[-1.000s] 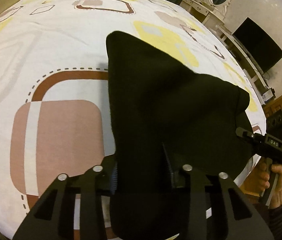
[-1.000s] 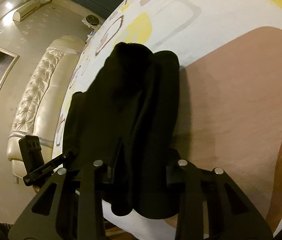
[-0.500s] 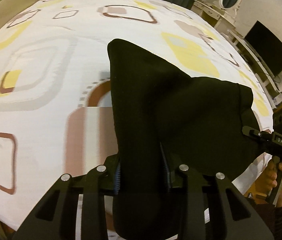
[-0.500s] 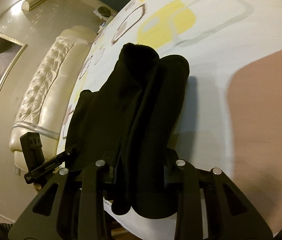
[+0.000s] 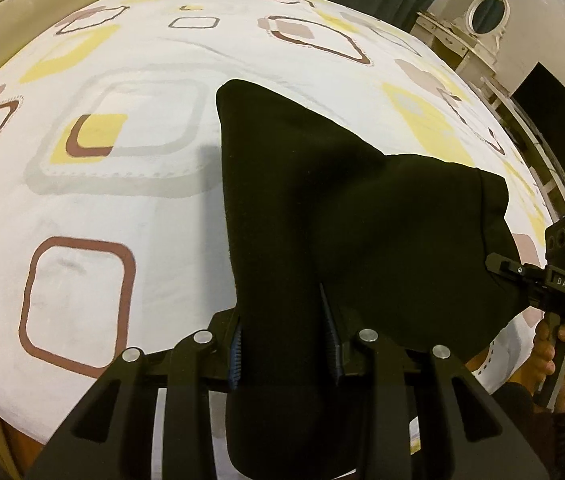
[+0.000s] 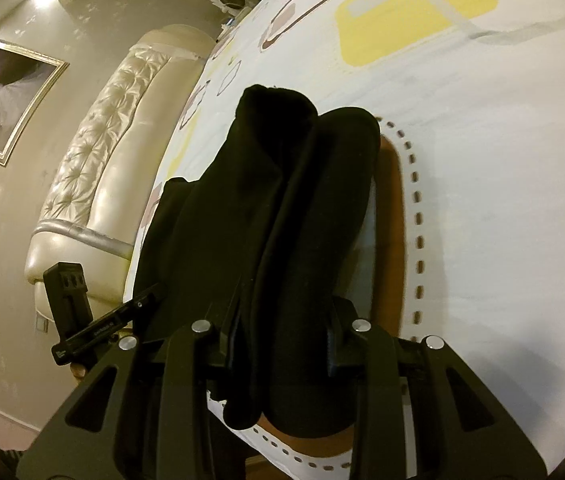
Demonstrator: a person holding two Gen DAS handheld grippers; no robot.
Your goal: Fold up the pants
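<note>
Tongs: L [image 5: 286, 344] & R [image 6: 282, 344] both clamped on black pants [image 5: 362, 220], angled down over bed [image 5: 122, 60]

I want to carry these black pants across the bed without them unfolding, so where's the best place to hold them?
Hold the black pants by the near folded edge, one corner in each set of tongs, coming from the bed's near side. That is how they are held now: the left tongs and right tongs each clamp a thick bunch of layers, so the fold hangs together over the bedsheet.
</note>
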